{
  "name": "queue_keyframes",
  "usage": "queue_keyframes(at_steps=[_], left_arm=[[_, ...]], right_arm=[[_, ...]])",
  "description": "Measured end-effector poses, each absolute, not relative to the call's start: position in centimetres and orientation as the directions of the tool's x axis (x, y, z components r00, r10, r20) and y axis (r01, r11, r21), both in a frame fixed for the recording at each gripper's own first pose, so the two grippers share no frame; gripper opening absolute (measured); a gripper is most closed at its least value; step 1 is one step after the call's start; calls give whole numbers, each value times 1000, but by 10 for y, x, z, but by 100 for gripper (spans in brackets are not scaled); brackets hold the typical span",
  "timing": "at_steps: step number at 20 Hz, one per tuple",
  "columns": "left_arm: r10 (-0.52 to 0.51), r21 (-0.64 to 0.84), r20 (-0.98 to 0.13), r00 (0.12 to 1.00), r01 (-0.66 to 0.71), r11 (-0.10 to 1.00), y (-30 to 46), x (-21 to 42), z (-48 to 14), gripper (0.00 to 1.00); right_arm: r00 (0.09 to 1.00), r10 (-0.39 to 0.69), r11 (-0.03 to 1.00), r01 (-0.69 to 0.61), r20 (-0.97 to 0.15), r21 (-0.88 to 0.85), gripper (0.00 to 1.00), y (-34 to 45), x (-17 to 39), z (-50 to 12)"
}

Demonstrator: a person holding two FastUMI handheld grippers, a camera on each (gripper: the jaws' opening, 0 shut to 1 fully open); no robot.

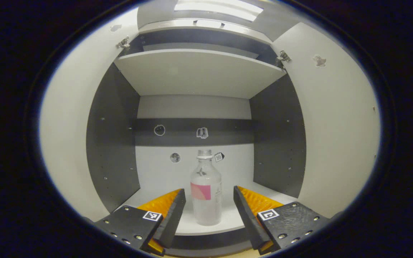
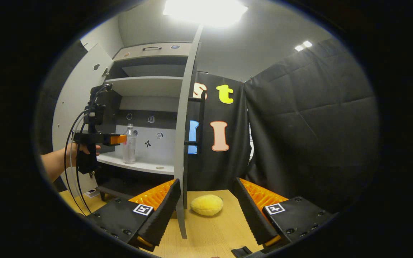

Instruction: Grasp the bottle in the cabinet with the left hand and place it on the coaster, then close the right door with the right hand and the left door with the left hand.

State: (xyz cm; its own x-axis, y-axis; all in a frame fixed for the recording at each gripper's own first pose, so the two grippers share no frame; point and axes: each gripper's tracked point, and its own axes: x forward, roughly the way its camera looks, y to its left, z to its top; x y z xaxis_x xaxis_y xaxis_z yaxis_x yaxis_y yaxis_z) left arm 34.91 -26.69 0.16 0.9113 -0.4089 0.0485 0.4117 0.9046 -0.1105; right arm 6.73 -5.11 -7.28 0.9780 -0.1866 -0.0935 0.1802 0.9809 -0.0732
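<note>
Bottle [image 1: 206, 188] upright on cabinet's lower shelf [image 1: 228, 218], near front edge, centred between both open doors. Clear plastic, white cap, pink label band.

Left tool [image 1: 209, 206] spread wide, aimed straight at bottle, fingertips flanking it without touching. Seen from right gripper view, same left tool [image 2: 120, 139] held level by a hand [image 2: 74, 152], tips just short of bottle [image 2: 129, 144] at about shoulder height.

Step in hand, as judged: approach for left-hand grasp. Nothing held yet.

To do it well:
- Push straight in, keep bottle centred in the gap; contact from one finger first would likely tip or slide it.
- Grip on the body around label height, not the neck. Lower grip looks steadier for a tall, light bottle.
- Close gently; thin plastic likely to flex and slip if squeezed hard.
- Lift slightly before pulling back, to clear shelf lip.
- Keep wrist level on exit; upper shelf [image 1: 195, 71] and both doors leave room.

Right tool [image 2: 206, 208] also wide apart, holding nothing, hovering low over tabletop [image 2: 210, 233], edge of right door [image 2: 185, 143] standing between its fingers. Yellow lemon-like object [image 2: 207, 204] on tabletop just past it. Coaster not located.
</note>
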Motion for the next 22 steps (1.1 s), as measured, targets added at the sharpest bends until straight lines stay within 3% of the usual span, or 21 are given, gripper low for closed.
queue_keyframes(at_steps=[1,7,8,12,15,17,18,22], left_arm=[[-411,-116,41,911,413,903,-269,357,-3,82],[-407,-122,1,913,404,906,-275,389,-23,82],[-411,-118,1,912,408,905,-277,392,-23,82],[-433,-106,-3,901,431,896,-288,404,-27,82],[-433,-101,-28,901,428,898,-292,409,-33,81],[-431,-99,-30,902,426,899,-290,407,-32,80],[-430,-100,-34,902,425,900,-290,406,-32,72],[-414,-111,-1,910,411,905,-282,395,-22,72]], right_arm=[[975,-198,979,191,-97,-75,97,-52,69,-74],[962,-241,968,230,-128,-95,92,-56,73,-84],[961,-244,968,233,-132,-94,97,-56,73,-85],[961,-236,971,228,-141,-73,97,-58,74,-87],[961,-236,971,226,-142,-83,92,-58,73,-86],[960,-238,970,227,-145,-84,97,-58,72,-86],[960,-238,970,228,-147,-80,92,-58,72,-86],[961,-233,972,227,-145,-61,97,-58,70,-85]])
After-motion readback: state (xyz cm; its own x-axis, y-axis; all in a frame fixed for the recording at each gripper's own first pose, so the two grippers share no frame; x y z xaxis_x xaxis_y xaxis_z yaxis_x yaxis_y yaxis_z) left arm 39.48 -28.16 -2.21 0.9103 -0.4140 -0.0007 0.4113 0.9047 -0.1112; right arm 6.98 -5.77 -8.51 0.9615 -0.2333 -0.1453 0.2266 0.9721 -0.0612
